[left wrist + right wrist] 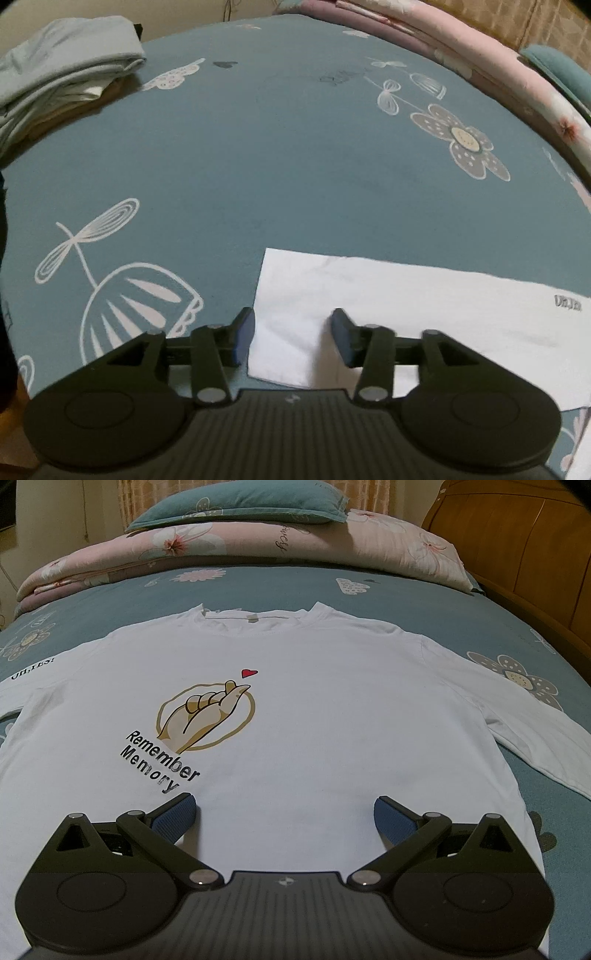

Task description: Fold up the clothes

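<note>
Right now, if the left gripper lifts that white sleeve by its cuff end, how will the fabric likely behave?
The sleeve lies thin and flat on the bedsheet, so it is probably floppy and would drape from the left gripper, whose jaws stand open. It looks light for its size. Being joined to the spread white T-shirt, lifting far would likely drag and wrinkle the body.

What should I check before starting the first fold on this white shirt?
1. White shirt spread flat, print up: ok.
2. Left gripper open over the left sleeve cuff, not pinching: ok.
3. Right gripper open over the shirt's lower part: ok.
4. Right sleeve laid out straight: ok.
5. Folded pile clear of the shirt: ok.
6. Hem edge flat: cannot tell, hidden under the grippers.
</note>
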`<action>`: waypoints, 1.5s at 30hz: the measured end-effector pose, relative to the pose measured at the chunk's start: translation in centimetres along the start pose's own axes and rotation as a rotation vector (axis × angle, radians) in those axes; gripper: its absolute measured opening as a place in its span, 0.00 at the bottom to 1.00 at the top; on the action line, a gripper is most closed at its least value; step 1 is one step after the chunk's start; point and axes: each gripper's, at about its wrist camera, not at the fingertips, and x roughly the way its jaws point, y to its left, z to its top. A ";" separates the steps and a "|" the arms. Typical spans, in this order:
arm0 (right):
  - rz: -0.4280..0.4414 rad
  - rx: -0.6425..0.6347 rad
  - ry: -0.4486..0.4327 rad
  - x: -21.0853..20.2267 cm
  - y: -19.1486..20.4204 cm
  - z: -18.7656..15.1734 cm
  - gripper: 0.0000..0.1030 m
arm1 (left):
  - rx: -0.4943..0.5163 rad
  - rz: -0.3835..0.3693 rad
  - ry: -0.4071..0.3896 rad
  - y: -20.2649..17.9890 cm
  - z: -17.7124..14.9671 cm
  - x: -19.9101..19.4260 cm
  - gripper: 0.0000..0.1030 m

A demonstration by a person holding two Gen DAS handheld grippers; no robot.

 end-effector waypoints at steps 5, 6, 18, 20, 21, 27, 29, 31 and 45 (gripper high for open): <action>-0.003 0.001 -0.003 0.0 0.1 -0.1 1.00 | 0.144 -0.134 -0.027 -6.8 -0.1 -2.4 0.48; -0.003 0.001 -0.003 0.0 0.1 -0.1 1.00 | 0.190 -0.173 -0.029 -9.0 -0.4 -2.8 0.49; 0.008 -0.002 0.003 -0.1 -0.1 0.0 1.00 | 0.582 -0.453 -0.009 -29.5 -8.4 -3.1 0.54; 0.010 -0.002 0.005 -0.1 -0.1 0.1 1.00 | 0.627 -0.434 -0.022 -30.2 -9.2 -2.7 0.54; 0.010 -0.002 0.006 -0.1 -0.1 0.1 1.00 | 0.644 -0.409 -0.028 -30.5 -9.7 -2.5 0.54; 0.009 0.000 0.010 -0.1 -0.1 0.1 1.00 | 0.762 -0.301 -0.067 -29.5 -12.5 -1.9 0.63; 0.008 0.000 0.009 -0.1 -0.1 0.1 1.00 | 0.781 -0.292 -0.074 -28.9 -12.6 -2.4 0.68; 0.007 0.000 0.008 -0.1 -0.1 0.0 1.00 | 0.791 -0.278 -0.073 -28.4 -12.5 -2.9 0.68; 0.024 -0.014 0.009 -0.6 -0.2 -0.3 1.00 | 0.784 -0.465 -0.111 -36.3 -11.6 -4.0 0.69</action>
